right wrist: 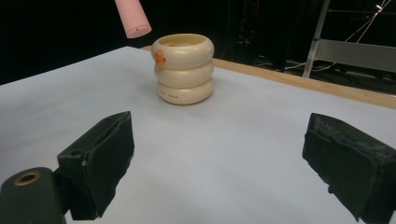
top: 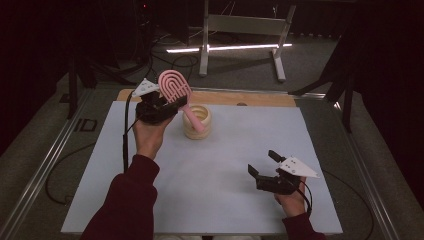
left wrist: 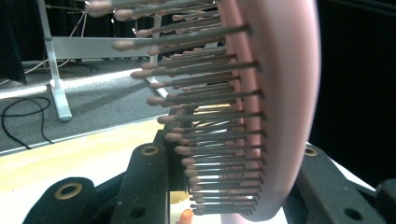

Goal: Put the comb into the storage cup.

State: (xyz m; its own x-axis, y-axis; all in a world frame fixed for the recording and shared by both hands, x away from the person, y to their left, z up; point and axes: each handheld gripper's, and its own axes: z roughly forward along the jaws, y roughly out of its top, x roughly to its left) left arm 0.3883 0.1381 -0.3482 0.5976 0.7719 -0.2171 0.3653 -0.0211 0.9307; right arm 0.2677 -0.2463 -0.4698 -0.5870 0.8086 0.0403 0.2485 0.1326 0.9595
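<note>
Left gripper (top: 172, 103) clamped on pink hairbrush (top: 174, 87), bristled head pinched between the jaws, handle slanting down over cream ringed cup (top: 197, 121) just beyond them. Right gripper (top: 264, 164) with jaws spread wide, holding nothing, bare table (top: 225, 165) between them; cup well ahead, nothing between.

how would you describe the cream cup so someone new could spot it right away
Start at the pale sheet covering the table and look toward its far edge, left of centre. There stands the cream cup, just below the pink hairbrush held by the left gripper. Its wall looks like three stacked rings.
</note>
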